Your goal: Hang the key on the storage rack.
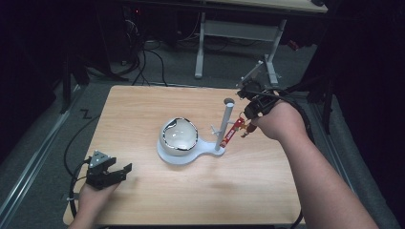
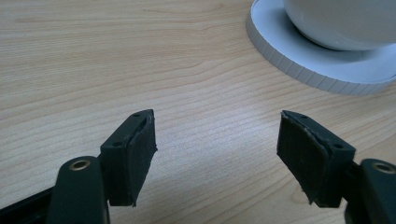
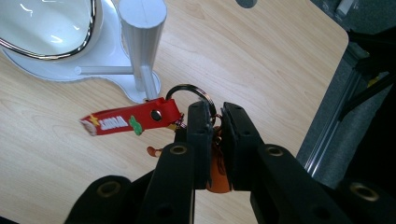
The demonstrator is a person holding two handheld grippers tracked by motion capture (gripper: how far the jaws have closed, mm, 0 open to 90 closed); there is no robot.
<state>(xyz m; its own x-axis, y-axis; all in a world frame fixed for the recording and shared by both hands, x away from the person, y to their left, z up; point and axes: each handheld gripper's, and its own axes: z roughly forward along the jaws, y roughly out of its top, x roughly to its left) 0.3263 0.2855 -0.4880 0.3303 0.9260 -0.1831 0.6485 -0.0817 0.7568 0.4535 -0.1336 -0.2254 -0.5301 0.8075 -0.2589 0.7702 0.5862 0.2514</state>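
Note:
A white stand with an upright post (image 1: 226, 125) and short side pegs rises from a flat white base (image 1: 165, 155). A white bowl with a chrome rim (image 1: 178, 136) sits on that base. My right gripper (image 1: 248, 114) is just right of the post, shut on a keychain. In the right gripper view the keychain's red tag (image 3: 126, 120) and dark key ring (image 3: 187, 88) stick out past the right gripper (image 3: 215, 112), close to a lower peg (image 3: 149, 86) of the post (image 3: 140, 37). My left gripper (image 1: 119, 172) rests open near the table's front left; nothing is between the left gripper's (image 2: 217, 121) fingers.
The wooden table (image 1: 143, 109) has bare surface around the stand. Its right edge (image 3: 327, 70) drops to a metal rail and dark floor. Cables and a desk frame (image 1: 200, 43) lie on the floor beyond the far edge. The base's ribbed rim (image 2: 299, 65) lies ahead of my left gripper.

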